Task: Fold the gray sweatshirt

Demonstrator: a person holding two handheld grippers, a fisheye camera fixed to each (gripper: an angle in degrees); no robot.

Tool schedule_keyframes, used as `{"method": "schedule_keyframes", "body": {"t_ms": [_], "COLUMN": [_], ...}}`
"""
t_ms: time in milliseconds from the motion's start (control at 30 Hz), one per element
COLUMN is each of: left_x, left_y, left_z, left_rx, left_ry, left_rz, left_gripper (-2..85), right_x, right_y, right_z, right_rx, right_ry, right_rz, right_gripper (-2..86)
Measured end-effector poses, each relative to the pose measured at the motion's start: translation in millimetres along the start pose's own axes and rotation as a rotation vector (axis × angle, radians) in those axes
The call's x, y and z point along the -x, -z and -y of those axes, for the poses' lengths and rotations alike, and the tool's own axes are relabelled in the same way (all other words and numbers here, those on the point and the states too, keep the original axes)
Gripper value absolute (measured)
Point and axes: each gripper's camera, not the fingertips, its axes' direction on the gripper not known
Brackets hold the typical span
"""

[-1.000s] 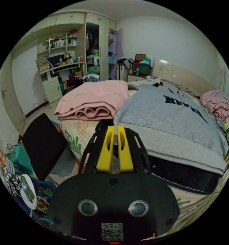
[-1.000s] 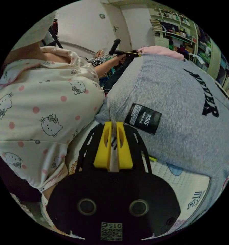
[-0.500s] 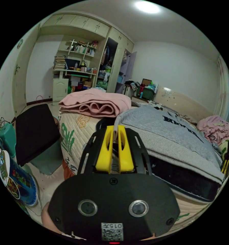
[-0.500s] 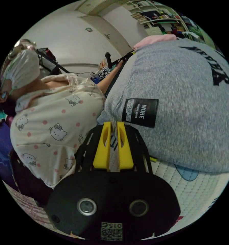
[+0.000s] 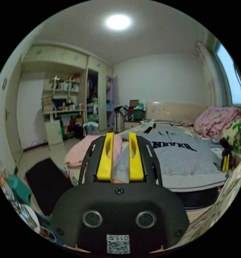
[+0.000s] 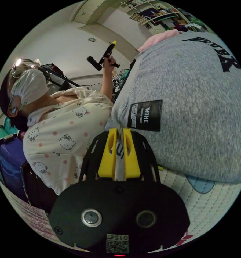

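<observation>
Since half a second ago my left gripper point(image 5: 120, 157) has let go of the gray sweatshirt's point(image 5: 179, 158) hem corner: its yellow jaws now stand apart, with the cloth seen between them but not clamped. In the right gripper view it shows at the upper middle of the frame point(image 6: 109, 52), lifted off the fabric in the person's hand point(image 6: 107, 62). My right gripper point(image 6: 119, 156) is closed on the sweatshirt's hem corner at the frame's centre, beside the black patch point(image 6: 145, 115). The sweatshirt lies spread on the bed point(image 6: 206, 204), the pink blanket point(image 5: 76, 154) just beside it.
</observation>
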Motion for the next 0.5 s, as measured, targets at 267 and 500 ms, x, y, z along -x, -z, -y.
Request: {"method": "schedule_keyframes", "body": {"t_ms": [267, 500], "left_x": [-57.3, -155.1], "left_y": [-98.8, -238.3], "left_z": [171.3, 271.0], "left_rx": [-0.12, 0.098], "left_ry": [-0.308, -0.532], "left_rz": [-0.403, -0.74], "left_gripper": [7.9, 7.6], "right_x": [14.6, 32.5], "right_y": [52.2, 81.9], "right_z": [15.6, 26.0], "right_rx": [-0.023, -0.028], "right_ry": [-0.012, -0.017], "right_rz": [0.06, 0.073], "right_gripper": [4.7, 4.7]}}
